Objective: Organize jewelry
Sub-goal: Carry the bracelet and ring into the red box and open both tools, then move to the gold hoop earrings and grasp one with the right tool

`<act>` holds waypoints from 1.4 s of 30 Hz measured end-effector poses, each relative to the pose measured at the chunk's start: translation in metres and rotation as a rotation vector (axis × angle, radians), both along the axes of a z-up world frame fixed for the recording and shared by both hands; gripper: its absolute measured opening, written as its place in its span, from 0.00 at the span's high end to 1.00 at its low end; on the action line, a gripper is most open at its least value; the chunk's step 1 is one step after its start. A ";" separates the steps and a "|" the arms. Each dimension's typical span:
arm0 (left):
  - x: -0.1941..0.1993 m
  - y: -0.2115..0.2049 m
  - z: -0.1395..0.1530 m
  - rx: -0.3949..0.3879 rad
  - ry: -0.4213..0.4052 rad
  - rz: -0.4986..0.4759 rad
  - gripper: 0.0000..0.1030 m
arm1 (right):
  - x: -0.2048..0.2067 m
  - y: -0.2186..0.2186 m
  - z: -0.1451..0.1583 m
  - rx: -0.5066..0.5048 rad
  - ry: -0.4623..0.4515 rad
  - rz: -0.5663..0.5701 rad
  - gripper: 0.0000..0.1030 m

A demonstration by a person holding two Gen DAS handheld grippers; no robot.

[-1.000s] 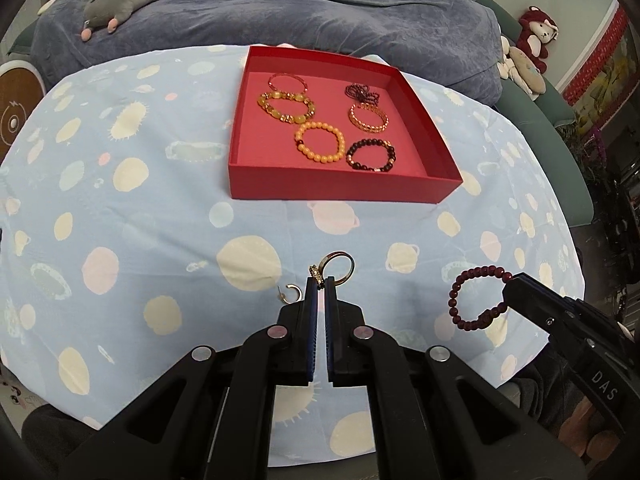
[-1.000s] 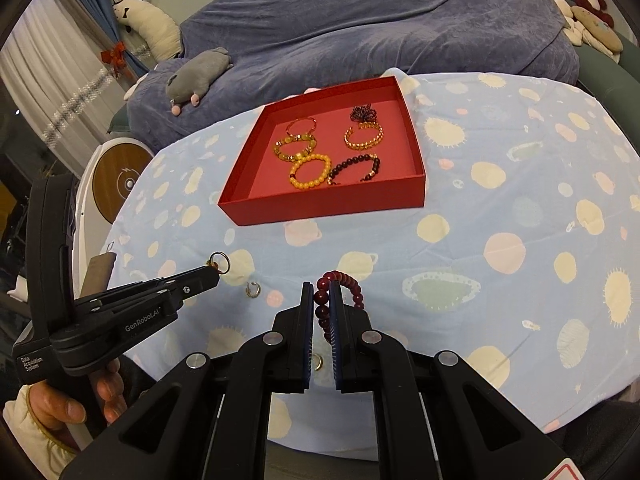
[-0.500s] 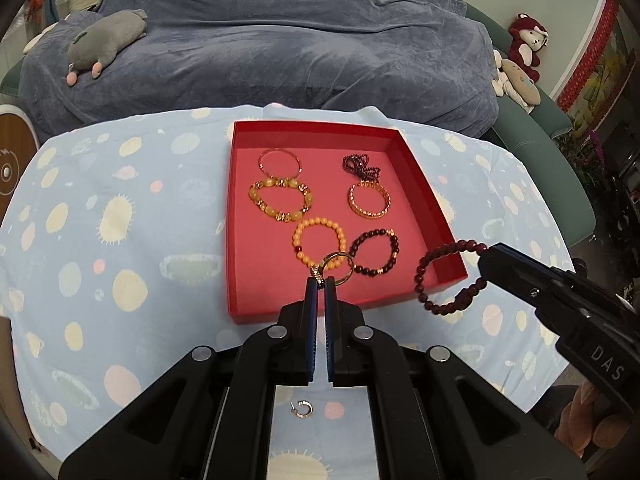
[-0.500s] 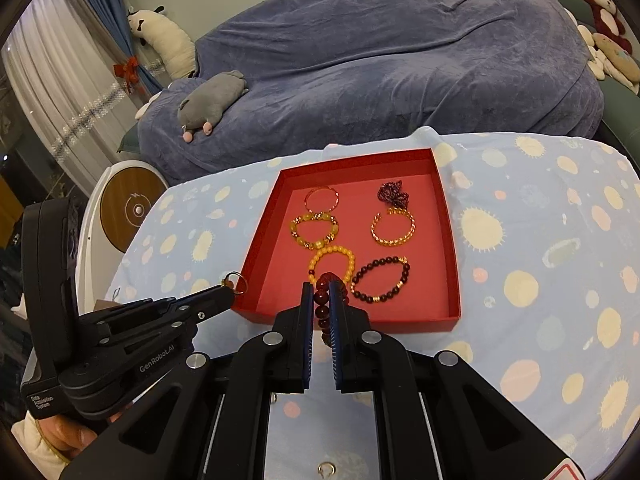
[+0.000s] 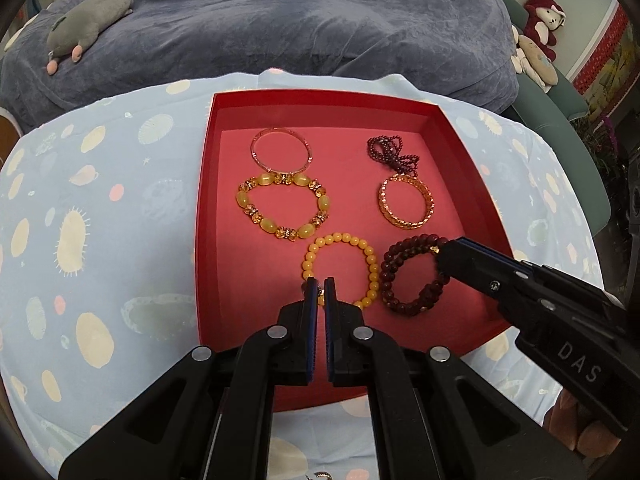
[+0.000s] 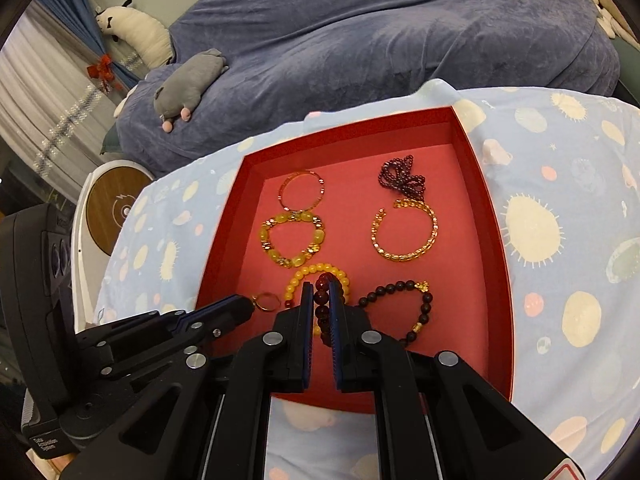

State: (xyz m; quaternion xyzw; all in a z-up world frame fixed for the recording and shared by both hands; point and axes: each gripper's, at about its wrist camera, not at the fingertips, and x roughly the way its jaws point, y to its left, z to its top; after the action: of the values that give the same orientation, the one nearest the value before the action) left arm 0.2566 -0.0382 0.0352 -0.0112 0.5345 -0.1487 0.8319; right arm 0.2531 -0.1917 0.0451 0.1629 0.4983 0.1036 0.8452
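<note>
A red tray (image 5: 464, 152) (image 6: 498, 248) holds several bracelets. My left gripper (image 5: 319, 285) (image 6: 250, 304) is shut on a small gold ring (image 6: 267, 302), held low over the tray's near-left floor beside the yellow bead bracelet (image 5: 362, 246) (image 6: 320, 269). My right gripper (image 6: 318, 292) (image 5: 440, 254) is shut on a dark red bead bracelet (image 5: 412, 276) (image 6: 323, 308), held over the tray's near part above a dark bead bracelet (image 6: 404, 300). In the left wrist view the ring is mostly hidden between my jaws.
The tray sits on a light blue spotted tablecloth (image 5: 100, 216). A small ring (image 5: 320, 476) lies on the cloth at the near edge. Behind the table is a blue-covered sofa (image 5: 280, 20) with a grey plush toy (image 5: 84, 12). A round wooden stool (image 6: 116, 204) stands left.
Both grippers moved forward and down from the tablecloth to over the tray, carrying the ring and the dark red bracelet. The bracelet now hangs low over the dark bead bracelet.
</note>
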 end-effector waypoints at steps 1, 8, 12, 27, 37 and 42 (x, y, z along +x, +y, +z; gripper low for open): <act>0.002 0.000 -0.004 0.009 0.003 0.002 0.97 | 0.003 -0.003 -0.004 -0.009 0.006 -0.007 0.92; 0.015 0.002 -0.020 0.023 0.021 0.021 0.97 | 0.017 -0.015 -0.016 -0.091 0.003 -0.016 0.92; 0.017 0.002 -0.021 0.029 0.019 0.034 0.96 | 0.018 -0.016 -0.013 -0.145 -0.018 -0.025 0.85; -0.002 -0.003 0.003 0.047 -0.039 0.037 0.68 | -0.015 -0.008 0.012 -0.157 -0.070 -0.026 0.70; -0.038 0.005 0.024 0.044 -0.066 0.038 0.67 | -0.055 -0.005 0.033 -0.176 -0.096 -0.020 0.70; -0.066 0.020 0.026 0.046 -0.065 0.057 0.66 | -0.088 -0.004 0.033 -0.187 -0.088 -0.015 0.69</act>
State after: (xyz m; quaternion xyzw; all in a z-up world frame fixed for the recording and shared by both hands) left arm 0.1902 -0.0185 0.0608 -0.0023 0.5102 -0.1127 0.8526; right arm 0.1653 -0.1956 0.0780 0.0823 0.4671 0.0575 0.8785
